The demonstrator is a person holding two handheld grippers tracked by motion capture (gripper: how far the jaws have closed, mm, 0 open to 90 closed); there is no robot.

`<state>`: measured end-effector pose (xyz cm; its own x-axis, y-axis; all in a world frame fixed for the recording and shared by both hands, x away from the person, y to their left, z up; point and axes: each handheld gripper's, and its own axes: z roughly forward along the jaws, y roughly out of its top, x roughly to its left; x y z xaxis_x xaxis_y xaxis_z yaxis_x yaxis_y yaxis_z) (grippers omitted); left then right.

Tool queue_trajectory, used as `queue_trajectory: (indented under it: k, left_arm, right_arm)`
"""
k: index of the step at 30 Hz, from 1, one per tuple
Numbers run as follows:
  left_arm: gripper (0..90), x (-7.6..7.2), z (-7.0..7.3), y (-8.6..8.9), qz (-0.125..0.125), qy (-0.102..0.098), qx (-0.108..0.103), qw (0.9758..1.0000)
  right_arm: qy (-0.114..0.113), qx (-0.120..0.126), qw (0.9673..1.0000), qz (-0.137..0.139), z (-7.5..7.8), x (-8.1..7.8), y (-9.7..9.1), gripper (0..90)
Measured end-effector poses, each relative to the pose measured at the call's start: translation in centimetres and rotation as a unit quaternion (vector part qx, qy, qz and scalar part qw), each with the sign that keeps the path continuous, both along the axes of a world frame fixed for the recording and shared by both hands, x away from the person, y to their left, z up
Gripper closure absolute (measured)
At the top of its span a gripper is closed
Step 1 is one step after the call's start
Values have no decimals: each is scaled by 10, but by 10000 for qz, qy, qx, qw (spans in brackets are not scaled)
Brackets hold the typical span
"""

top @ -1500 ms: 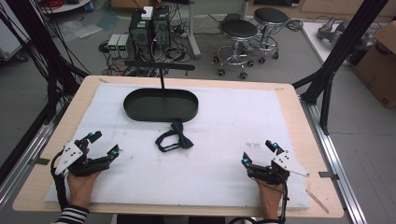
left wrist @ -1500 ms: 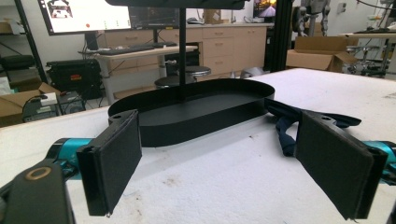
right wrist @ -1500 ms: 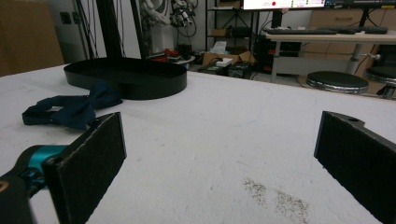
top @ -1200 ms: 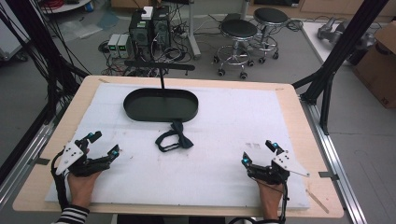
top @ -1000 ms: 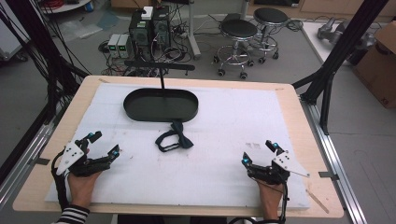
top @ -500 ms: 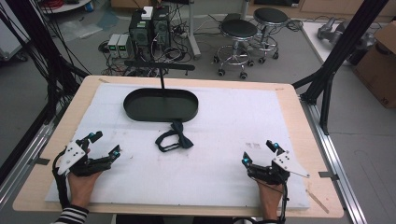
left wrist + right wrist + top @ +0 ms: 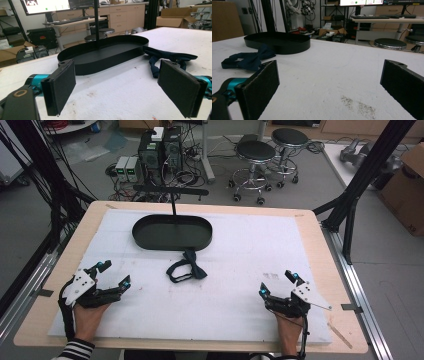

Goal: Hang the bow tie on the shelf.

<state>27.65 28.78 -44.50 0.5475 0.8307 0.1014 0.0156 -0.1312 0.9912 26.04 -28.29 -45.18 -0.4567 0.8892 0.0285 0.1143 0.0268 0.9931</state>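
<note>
We cannot make out the knot of the dark navy fabric bow tie (image 7: 184, 270) in the high view, where it reads as a small crumpled loop just below the middle of the frame; in the right gripper view (image 7: 245, 60) our own left-hand jaw pad cuts off its lower edge. The base of the thin black post rising from the black oval metal tray (image 7: 172, 232) sits inside the tray, and its top runs out of the upper edge of the left gripper view. The tray has a low, smooth, matte wall (image 7: 105, 58). The bow tie lies limp on the white, slightly gritty foam-like table cover (image 7: 240, 295), its strap curled into a ring, one end just beside the tray's near rim; whether they touch we cannot tell.

Our left gripper (image 7: 114, 274), at the lower left of the high view, has its flat felt-faced jaws spread wide and empty. Our right gripper (image 7: 276, 283), lower right, is likewise spread, holding nothing. Both stand well apart from the tie.
</note>
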Motion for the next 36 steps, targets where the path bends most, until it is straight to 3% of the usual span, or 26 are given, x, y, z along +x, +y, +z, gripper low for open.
queue_trajectory:
  k: [8, 13, 21, 24, 30, 36]
  left_arm:
    - [153, 7, 30, -15, -221, 192, 105, 9995]
    - [154, 11, 40, -23, -293, 237, 55, 9993]
    - [154, 22, 58, -39, -452, 402, 219, 9979]
    - [154, 27, 67, -49, -586, 553, 253, 9964]
    - [156, 38, 81, -69, -812, 805, 578, 9918]
    - [157, 47, 84, -87, -918, 1004, 741, 9879]
  right_arm:
    - [-2, -11, 10000, 3, 0, 0, 0, 11]
    - [12, -30, 10000, 6, 0, 0, 0, 11]
    - [36, -26, 10000, 6, 0, 0, 1, 11]
    - [49, -30, 10000, 9, 0, 0, 1, 11]
    - [49, -34, 10000, 11, 0, 0, 1, 11]
    - [49, -31, 10000, 21, 0, 1, 1, 11]
